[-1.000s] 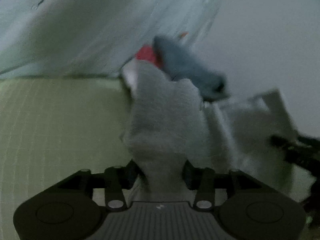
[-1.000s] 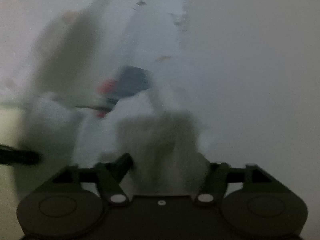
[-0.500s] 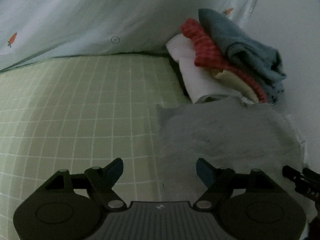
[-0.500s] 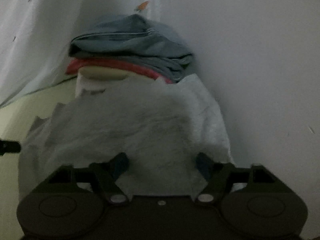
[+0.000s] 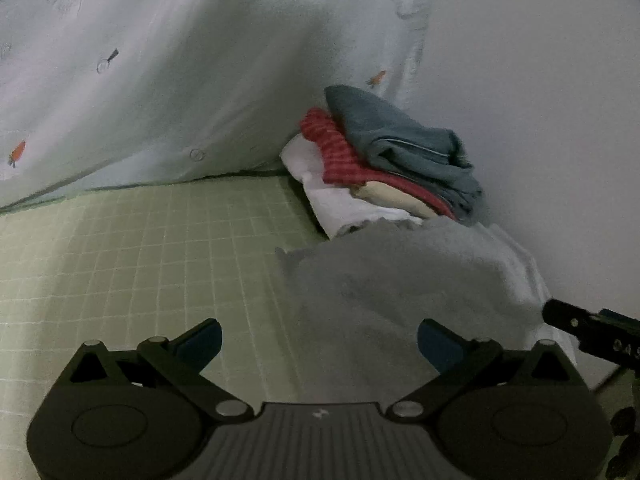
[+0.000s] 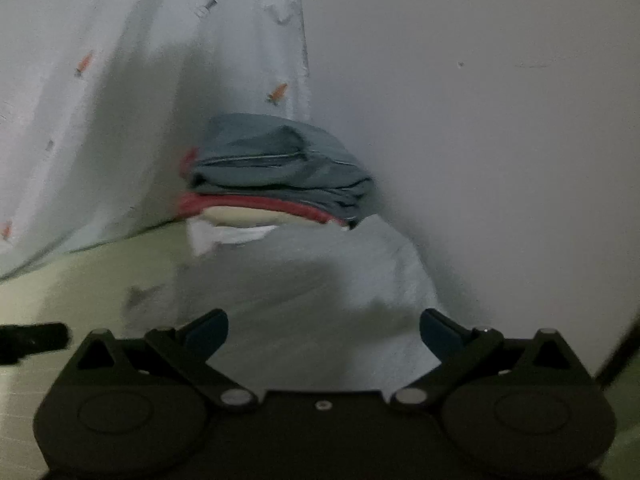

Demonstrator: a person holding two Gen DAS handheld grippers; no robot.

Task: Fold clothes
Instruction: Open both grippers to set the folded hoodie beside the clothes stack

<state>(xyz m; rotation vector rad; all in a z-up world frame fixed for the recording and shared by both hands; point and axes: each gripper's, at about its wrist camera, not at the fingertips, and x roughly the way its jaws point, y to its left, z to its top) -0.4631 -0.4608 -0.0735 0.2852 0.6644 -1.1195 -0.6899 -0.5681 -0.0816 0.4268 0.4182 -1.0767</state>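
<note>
Cloth: we judge the grey towel (image 5: 404,280) soft, light and floppy.
Hold: we'd take its near corners.
Grippers: our left gripper (image 5: 318,340) and right gripper (image 6: 324,330) have just spread wide, empty.

Under me is a bed (image 5: 120,264) spread with a pale green sheet checked in thin white lines. A grey fuzzy garment (image 5: 400,280) lies flat on it near the wall. Just behind it, touching its far edge, sits a stack of folded clothes (image 5: 384,168): white at the bottom, then cream, red striped, and grey-blue on top. A carrot-print cloth (image 5: 160,80) meets the bed's far edge.
</note>
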